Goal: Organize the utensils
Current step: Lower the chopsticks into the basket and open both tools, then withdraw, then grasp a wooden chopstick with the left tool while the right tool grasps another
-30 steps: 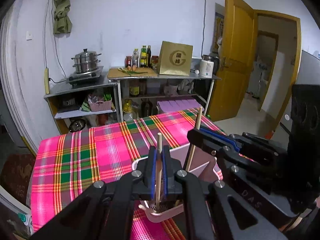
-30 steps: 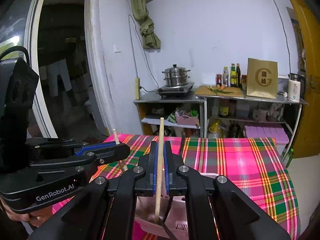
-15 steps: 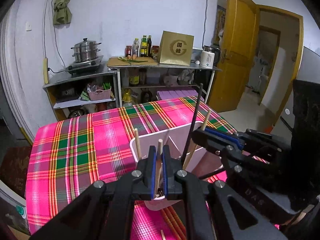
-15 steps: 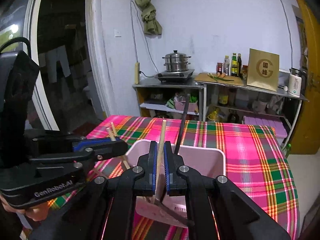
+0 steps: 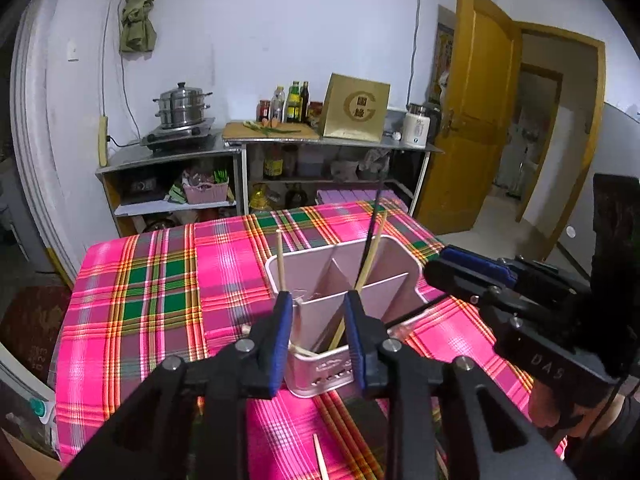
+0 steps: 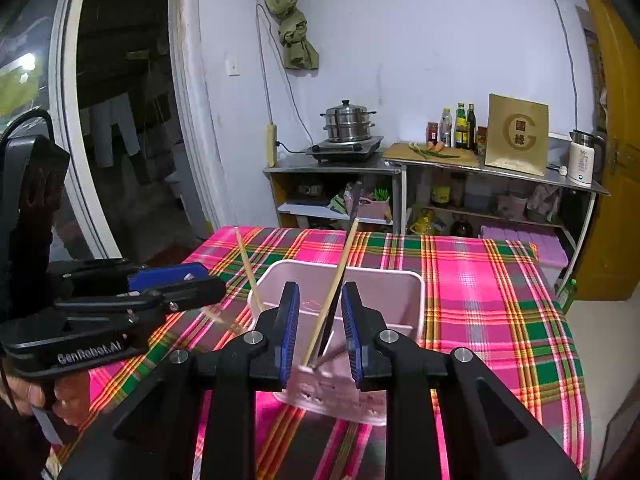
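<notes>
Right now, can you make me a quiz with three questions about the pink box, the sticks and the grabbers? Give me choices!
1. Where does the pink holder stand?
A. On the checked tablecloth
B. On the metal shelf
C. On the floor

2. What colour are the pads on the left gripper?
A. Red
B. Blue
C. Yellow

3. What is the right gripper doing with the wooden chopstick?
A. Squeezing it tight
B. Standing open around it
C. Snapping it in half

Answers:
1 A: pink, green and orange checked tablecloth shows all around the holder.
2 B: blue pads line the inner faces of both fingers.
3 B: gaps show between both pads and the chopstick, which leans in the holder.
</notes>
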A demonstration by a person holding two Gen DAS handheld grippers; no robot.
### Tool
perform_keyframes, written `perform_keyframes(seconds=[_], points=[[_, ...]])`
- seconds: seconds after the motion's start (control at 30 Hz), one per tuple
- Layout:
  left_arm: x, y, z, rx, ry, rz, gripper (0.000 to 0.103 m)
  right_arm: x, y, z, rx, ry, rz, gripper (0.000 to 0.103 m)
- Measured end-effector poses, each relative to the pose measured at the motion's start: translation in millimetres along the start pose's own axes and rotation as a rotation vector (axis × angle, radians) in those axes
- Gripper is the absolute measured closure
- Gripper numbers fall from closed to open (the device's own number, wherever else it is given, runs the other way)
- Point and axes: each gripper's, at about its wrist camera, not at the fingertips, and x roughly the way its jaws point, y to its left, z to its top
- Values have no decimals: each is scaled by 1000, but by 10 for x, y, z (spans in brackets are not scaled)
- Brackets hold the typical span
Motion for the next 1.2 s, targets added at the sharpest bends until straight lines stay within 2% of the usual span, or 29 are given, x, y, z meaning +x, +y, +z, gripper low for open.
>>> perform_keyframes(seconds=[0.2, 0.33, 0.5, 0.67, 0.9, 1.2], points=[[-350, -63, -131, -10, -54, -4, 73, -427, 32, -129, 7, -35, -1, 80], [-572, -101, -374, -21, -77, -3, 73, -719, 71, -273, 1, -54, -12, 80], [-694, -129, -795, -40, -56, -3, 73, -1037, 70, -591, 25, -42, -15, 80], [-758, -157, -1228, -54, -25, 11, 73, -1215, 90, -978, 31, 7, -19, 80], [-718, -210, -1670, -57, 39, 23, 73, -1220, 76, -1395, 64, 91, -34, 80], [-517, -219, -1742, -42, 99, 23, 73, -967, 28, -1558, 96, 172, -41, 80]])
